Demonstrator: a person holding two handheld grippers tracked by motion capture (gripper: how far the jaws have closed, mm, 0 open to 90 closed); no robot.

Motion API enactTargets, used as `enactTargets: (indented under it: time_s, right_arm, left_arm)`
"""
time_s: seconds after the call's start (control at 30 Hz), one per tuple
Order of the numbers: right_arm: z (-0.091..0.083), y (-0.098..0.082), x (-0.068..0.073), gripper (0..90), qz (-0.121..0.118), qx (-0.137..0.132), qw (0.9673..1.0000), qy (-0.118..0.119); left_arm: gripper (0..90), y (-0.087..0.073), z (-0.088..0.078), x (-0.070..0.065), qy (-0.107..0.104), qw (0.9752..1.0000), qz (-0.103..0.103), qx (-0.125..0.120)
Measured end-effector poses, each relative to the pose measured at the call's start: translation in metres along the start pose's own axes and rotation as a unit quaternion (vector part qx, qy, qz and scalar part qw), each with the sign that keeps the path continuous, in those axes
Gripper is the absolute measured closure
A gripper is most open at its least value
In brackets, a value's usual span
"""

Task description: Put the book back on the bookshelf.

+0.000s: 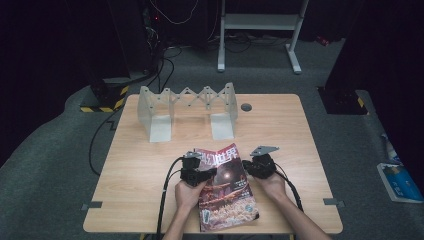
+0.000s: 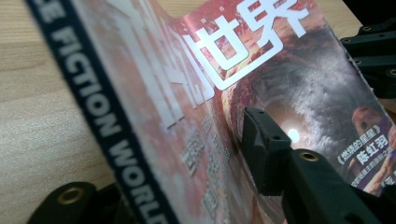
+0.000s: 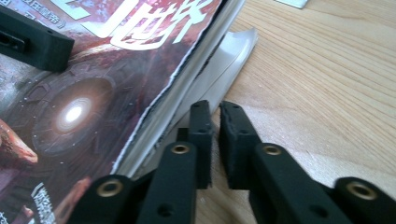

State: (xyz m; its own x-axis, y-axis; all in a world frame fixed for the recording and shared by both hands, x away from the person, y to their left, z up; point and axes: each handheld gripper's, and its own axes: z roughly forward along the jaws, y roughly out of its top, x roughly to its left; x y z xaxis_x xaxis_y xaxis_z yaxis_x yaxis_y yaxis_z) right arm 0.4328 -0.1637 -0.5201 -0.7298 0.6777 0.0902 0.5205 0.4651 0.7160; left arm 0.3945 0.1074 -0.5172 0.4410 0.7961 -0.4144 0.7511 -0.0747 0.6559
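- Magazine (image 1: 227,187) lay near the front edge of the surface (image 1: 150,170), between the two hands, cover up, red artwork with large white characters; top edge lifted off the surface slightly.
- Left tongs (image 1: 209,172) sat at the magazine's spine side, upper left part of the cover.
- In the left gripper view, one jaw lay on top of the cover (image 2: 299,93), the other below by the spine with its dark "FICTION WORLD" band; magazine edge sat between them. Pressing or not: can't tell.
- Right tongs (image 1: 246,165) sat at the magazine's right edge, near its top corner.
- In the right gripper view, jaws were nearly together, a thin gap left, nothing between them; released, not grasping. Tips rested just beside the page edges (image 3: 187,93), on the bare wood (image 3: 327,93).
- A loose pale page corner (image 3: 238,44) stuck out from under the cover next to those tips.
- The other gripper's black jaw (image 3: 32,39) lay on the cover at upper left of that view.
- Light wood surface, round grey cap (image 1: 246,107) near the back edge.
- Grey expandable rack (image 1: 187,110) with scissor links stood at the back, well apart from the magazine.
- Dark room, grey carpet (image 1: 50,160), black cables (image 1: 100,135) at left, white frame legs (image 1: 260,30) behind, blue-white item (image 1: 400,182) on the floor at right.
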Motion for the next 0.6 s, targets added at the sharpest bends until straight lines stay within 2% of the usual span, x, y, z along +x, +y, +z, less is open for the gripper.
enactTargets:
  time_s: [0.1,0.23,0.3,0.47,0.6]
  right_arm:
    - [-0.002,-0.001,-0.002,70.7,0.009,0.0,1.0,0.003]
    - [-0.005,-0.004,-0.002,62.3,0.0,-0.001,1.0,-0.004]
    - [-0.008,-0.007,-0.003,58.5,0.002,-0.005,0.9999,-0.01]
    - [-0.018,-0.019,-0.012,50.3,0.009,-0.017,0.9989,-0.043]
    - [-0.03,-0.033,-0.026,47.2,0.03,-0.03,0.9961,-0.077]
  left_arm:
    - [68.9,0.0,-0.002,0.0,-0.001,1.0,0.0,-0.002]
    - [72.3,0.001,-0.004,-0.001,-0.003,1.0,-0.004,-0.007]
    - [73.5,0.002,-0.006,-0.001,-0.005,0.9999,-0.007,-0.009]
    - [75.5,0.002,-0.01,-0.001,-0.011,0.9998,-0.011,-0.011]
    - [77.1,0.003,-0.013,0.0,-0.018,0.9996,-0.018,-0.015]
